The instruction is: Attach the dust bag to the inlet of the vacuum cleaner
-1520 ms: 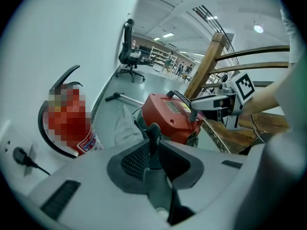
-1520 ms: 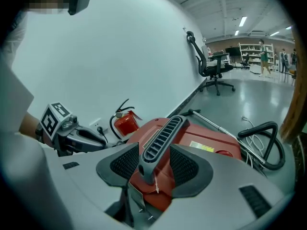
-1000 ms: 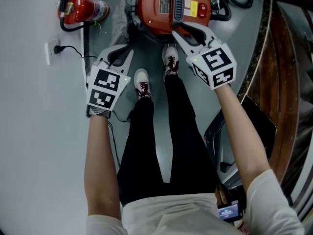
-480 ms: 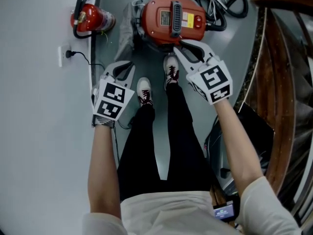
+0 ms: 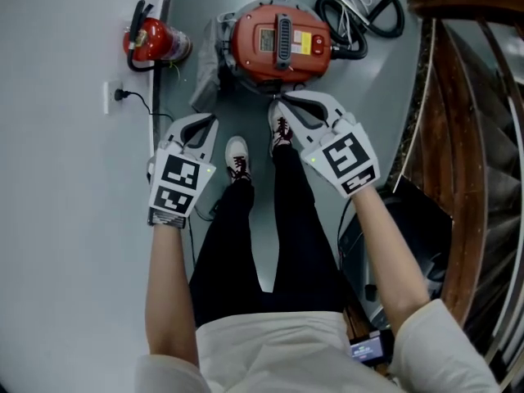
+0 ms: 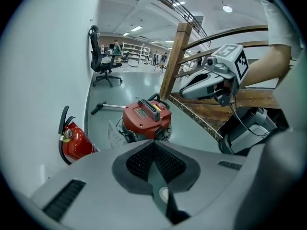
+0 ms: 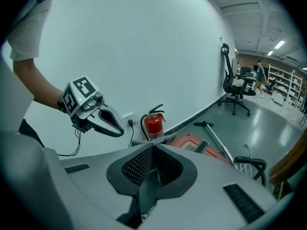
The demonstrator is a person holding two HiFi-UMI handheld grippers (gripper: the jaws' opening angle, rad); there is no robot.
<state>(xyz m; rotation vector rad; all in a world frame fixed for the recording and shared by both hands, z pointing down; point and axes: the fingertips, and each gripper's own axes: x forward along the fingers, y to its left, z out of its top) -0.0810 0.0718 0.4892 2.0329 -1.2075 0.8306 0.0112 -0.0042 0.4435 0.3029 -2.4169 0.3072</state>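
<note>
grey floor [image 5: 378, 88], grippers [image 5: 205, 122] raised, jaws just closed empty

Head view: set above and behind both tools, faced steeply down at the floor [image 5: 385, 80].
Left gripper view: carried on the left tool [image 5: 203, 121], faced along its jaws; the right tool [image 6: 184, 91] is seen to its right.
Right gripper view: carried on the right tool, faced along its jaws; the left tool is seen to its left.
Shared: vacuum cleaner [image 5: 278, 43] and fire extinguisher [image 5: 155, 41], ahead of both tools, are caught in all three.
</note>
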